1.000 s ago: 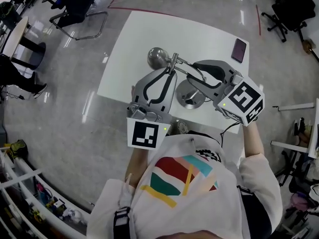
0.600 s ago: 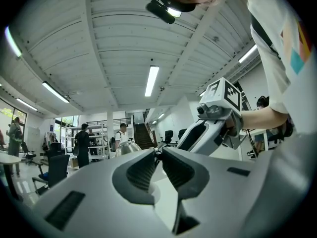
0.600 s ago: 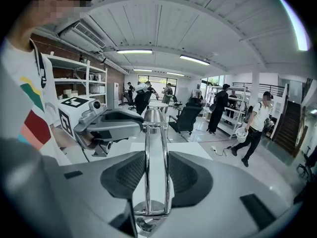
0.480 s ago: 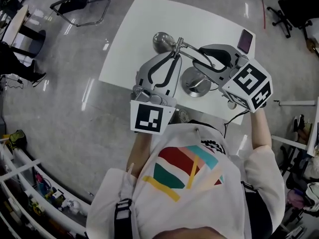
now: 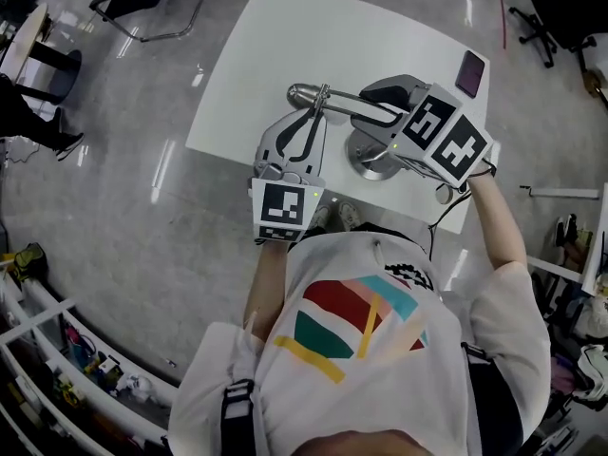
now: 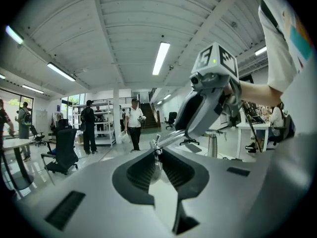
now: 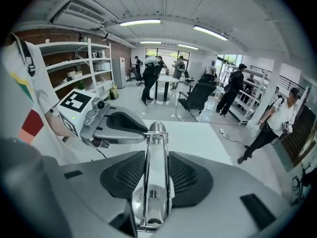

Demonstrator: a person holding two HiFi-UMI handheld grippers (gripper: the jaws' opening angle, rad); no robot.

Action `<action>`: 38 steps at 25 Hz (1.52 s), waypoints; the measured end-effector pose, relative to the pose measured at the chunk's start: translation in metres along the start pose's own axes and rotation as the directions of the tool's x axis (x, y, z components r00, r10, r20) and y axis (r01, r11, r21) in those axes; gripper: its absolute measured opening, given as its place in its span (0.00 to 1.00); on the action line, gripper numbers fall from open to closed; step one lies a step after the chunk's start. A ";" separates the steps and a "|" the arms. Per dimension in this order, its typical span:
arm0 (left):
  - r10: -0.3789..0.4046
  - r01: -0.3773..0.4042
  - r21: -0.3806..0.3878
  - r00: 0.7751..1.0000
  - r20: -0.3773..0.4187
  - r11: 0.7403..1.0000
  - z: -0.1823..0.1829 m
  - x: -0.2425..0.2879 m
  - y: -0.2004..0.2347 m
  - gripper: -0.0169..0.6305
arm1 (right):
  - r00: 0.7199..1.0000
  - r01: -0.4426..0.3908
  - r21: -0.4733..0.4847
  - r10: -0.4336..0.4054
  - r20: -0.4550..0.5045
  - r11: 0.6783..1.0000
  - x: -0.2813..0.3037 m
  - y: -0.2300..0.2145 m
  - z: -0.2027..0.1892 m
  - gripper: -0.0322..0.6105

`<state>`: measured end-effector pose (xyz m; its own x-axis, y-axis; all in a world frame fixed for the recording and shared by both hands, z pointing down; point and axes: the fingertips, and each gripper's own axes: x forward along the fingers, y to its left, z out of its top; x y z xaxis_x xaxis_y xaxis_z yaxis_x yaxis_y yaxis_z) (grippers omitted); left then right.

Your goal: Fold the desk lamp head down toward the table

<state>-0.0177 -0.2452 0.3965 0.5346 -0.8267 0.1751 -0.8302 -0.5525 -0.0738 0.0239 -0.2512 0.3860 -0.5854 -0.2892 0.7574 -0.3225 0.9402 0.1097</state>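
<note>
Clamping lamp arm point(image 5: 344, 104) — L hand-held gripper point(image 6: 157, 155), R hand-held gripper point(image 7: 157, 153).

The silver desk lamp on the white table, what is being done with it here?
A person works on the chrome desk lamp with two handheld grippers. The right gripper is clamped on its twin-rod arm; the left gripper pinches the joint beside the rounded lamp head. The head points sideways over the white table; its height is unclear.
</note>
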 end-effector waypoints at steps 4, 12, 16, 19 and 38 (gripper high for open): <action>-0.030 0.026 -0.057 0.997 -0.074 0.998 -0.042 0.008 -0.004 0.17 | 0.992 -0.030 0.003 0.030 -0.120 1.000 0.026 0.005 -0.011 0.29; -0.071 0.062 -0.066 0.987 -0.146 0.996 -0.069 0.021 -0.017 0.17 | 0.937 -0.107 -0.016 0.095 -0.336 0.994 0.043 0.005 -0.028 0.29; -0.108 0.092 -0.098 0.979 -0.174 0.991 -0.085 0.024 -0.026 0.17 | 0.905 -0.159 -0.018 0.138 -0.402 0.987 0.057 0.010 -0.032 0.30; -0.127 0.104 -0.126 0.973 -0.192 0.987 -0.093 0.026 -0.032 0.18 | 0.878 -0.170 0.001 0.152 -0.453 0.985 0.057 0.010 -0.043 0.30; -0.109 0.073 -0.184 0.976 -0.190 0.980 -0.101 0.034 -0.041 0.18 | 0.858 -0.209 0.001 0.184 -0.479 0.978 0.061 0.010 -0.057 0.30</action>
<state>0.0180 -0.2399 0.5048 0.5818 -0.7264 0.3658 -0.8036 -0.5827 0.1209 0.0273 -0.2489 0.4694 -0.2058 0.0112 0.9785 -0.1937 0.9797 -0.0520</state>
